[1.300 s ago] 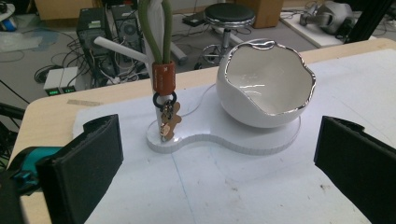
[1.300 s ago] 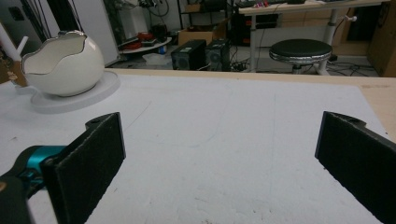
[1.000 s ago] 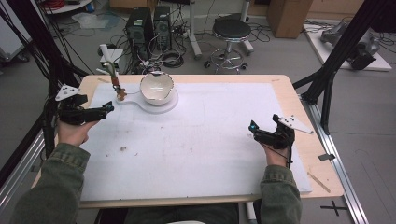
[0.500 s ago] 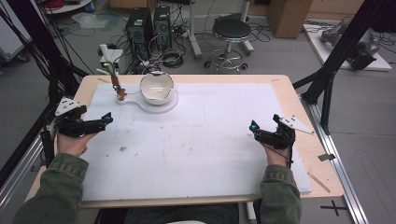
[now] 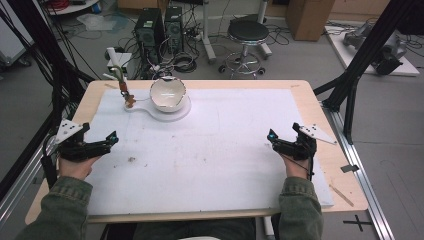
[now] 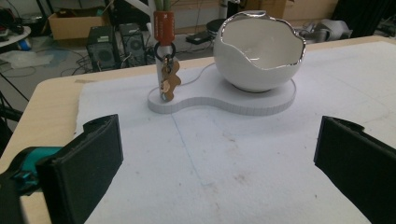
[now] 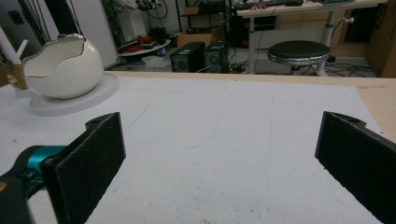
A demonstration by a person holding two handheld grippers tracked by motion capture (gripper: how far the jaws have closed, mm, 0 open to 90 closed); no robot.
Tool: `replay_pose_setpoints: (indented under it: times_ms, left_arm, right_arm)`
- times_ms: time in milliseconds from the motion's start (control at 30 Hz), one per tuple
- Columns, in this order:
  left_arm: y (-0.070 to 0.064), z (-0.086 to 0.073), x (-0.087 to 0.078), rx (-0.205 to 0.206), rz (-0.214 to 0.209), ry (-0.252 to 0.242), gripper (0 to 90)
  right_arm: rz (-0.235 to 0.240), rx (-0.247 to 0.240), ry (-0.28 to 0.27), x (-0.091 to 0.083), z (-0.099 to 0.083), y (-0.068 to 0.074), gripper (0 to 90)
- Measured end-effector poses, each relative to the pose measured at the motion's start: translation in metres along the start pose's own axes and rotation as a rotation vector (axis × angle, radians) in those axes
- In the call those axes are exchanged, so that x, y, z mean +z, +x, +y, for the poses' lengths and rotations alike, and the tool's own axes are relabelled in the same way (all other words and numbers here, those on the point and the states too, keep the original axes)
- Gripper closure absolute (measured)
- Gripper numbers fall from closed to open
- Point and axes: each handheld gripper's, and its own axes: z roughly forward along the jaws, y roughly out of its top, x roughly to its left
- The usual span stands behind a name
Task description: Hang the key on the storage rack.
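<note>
Clearly the left gripper [image 5: 102, 144] is the nearer one to the work: its jaws stand wide apart with nothing between them, low over the white mat [image 5: 215, 160] at the table's left edge. Seen along those jaws in the left gripper view, the key ring [image 6: 168, 77] lies straight ahead and a little left, hanging from a slim upright post [image 6: 163, 23] at the narrow end of a flat white stand [image 6: 224, 100]. The keys dangle vertically, their long axis up and down, close against the post. Just beside them on the same stand sits the eggshell-shaped bowl [image 5: 168, 94]. The right gripper [image 5: 282, 142], likewise wide and empty, rests well apart across the mat, with the bowl far off to its forward left.
</note>
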Motion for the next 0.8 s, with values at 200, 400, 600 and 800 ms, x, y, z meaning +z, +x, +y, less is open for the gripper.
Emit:
replay_pose_setpoints:
  times_ms: [200, 400, 600, 800]
  left_arm:
    - [0.0, -0.01, -0.006, -0.009, 0.017, -0.02, 1.7]
    - [0.003, -0.022, -0.012, -0.026, 0.046, -0.035, 1.7]
    - [0.008, -0.031, -0.016, -0.065, 0.065, -0.014, 1.7]
    - [0.01, -0.03, -0.017, -0.087, 0.065, -0.03, 1.7]
  right_arm:
    - [0.001, -0.005, 0.001, 0.0, 0.0, 0.001, 0.6]
    - [0.004, -0.006, 0.005, -0.001, -0.001, 0.001, 0.6]
    - [-0.001, -0.004, 0.008, -0.002, -0.001, 0.001, 0.6]
    - [0.0, -0.007, 0.003, -0.002, -0.001, 0.001, 0.6]
